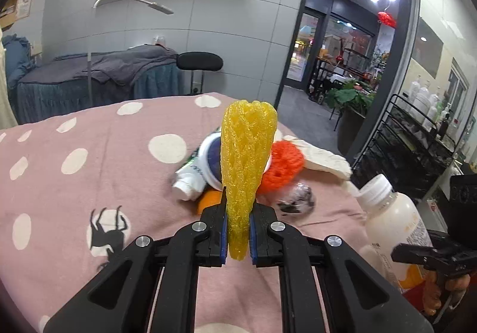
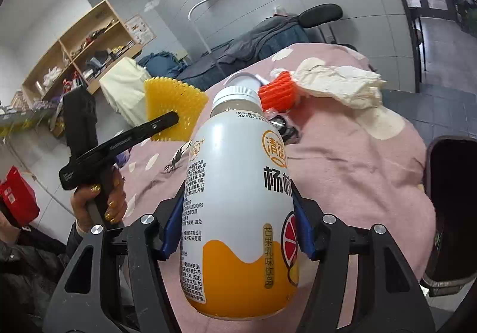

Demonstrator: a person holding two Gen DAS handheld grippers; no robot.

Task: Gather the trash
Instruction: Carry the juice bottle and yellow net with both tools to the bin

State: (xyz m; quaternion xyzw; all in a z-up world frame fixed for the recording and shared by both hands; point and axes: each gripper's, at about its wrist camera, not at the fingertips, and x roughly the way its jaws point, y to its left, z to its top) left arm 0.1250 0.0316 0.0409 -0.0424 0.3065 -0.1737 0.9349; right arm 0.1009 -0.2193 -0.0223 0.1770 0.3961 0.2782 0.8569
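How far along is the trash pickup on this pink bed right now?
Nothing visibly binned yet. In hand: the left claw is shut on the yellow foam net sleeve, the right claw on the white-and-orange plastic drink bottle. Left on the pink spotted blanket: orange foam net, crumpled white tissue, white tube, clear wrapper.

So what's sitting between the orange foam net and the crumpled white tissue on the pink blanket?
Nothing: in the right wrist view the orange foam net touches the crumpled white tissue.
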